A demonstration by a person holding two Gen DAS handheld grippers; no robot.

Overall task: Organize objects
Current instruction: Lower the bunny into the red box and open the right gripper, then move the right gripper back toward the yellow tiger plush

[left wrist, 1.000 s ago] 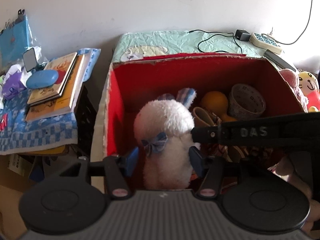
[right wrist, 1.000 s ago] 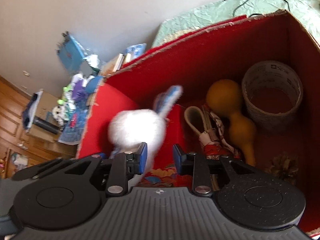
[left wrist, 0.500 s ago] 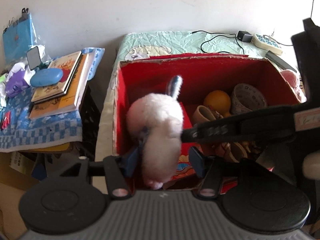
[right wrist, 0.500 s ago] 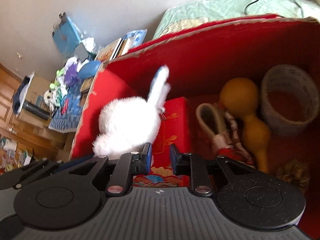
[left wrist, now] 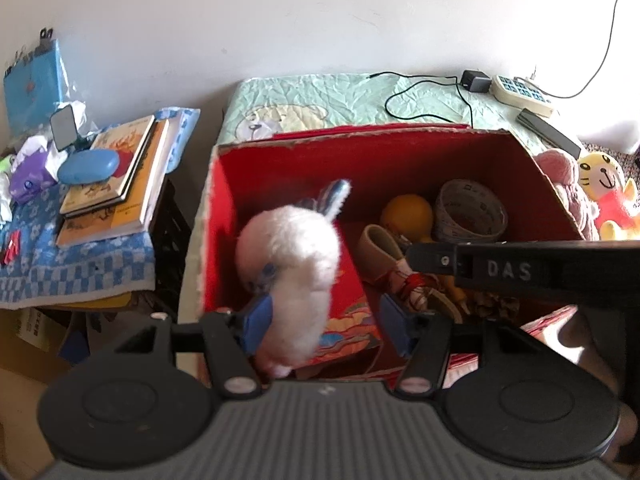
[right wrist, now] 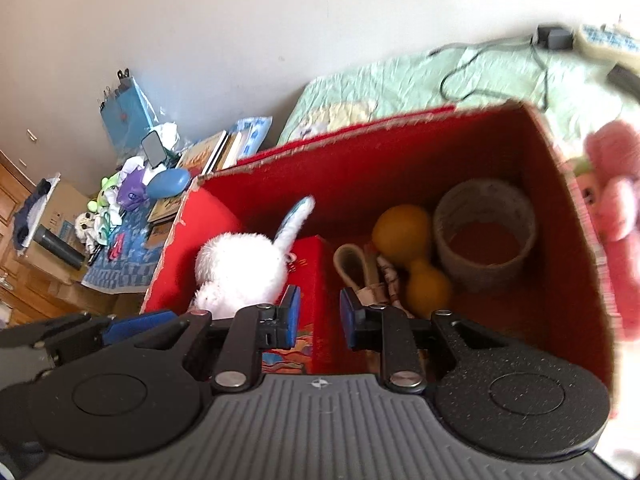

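Note:
A white plush rabbit (left wrist: 292,272) with a blue bow lies tipped over at the left end of the open red box (left wrist: 360,136). It rests partly on a red packet (left wrist: 348,312). My left gripper (left wrist: 325,326) hangs open over the box's near edge, and the rabbit's body leans on the left fingertip (left wrist: 256,324). In the right wrist view the rabbit (right wrist: 240,264) lies left of my right gripper (right wrist: 320,317). That gripper stands narrowly open above the red packet (right wrist: 312,272) with nothing between its pads.
The box also holds an orange gourd (right wrist: 402,228), a woven cup (right wrist: 484,232) and a small shoe (left wrist: 380,244). A pink plush (right wrist: 612,184) and a yellow tiger plush (left wrist: 604,184) sit right of the box. Stacked books (left wrist: 116,176) lie on the left side table. Cables and a power strip (left wrist: 520,92) lie behind.
The rabbit, upright a second ago, has tipped left and down into the box. My right gripper has drawn back from it, and the pink plush has come into its view.

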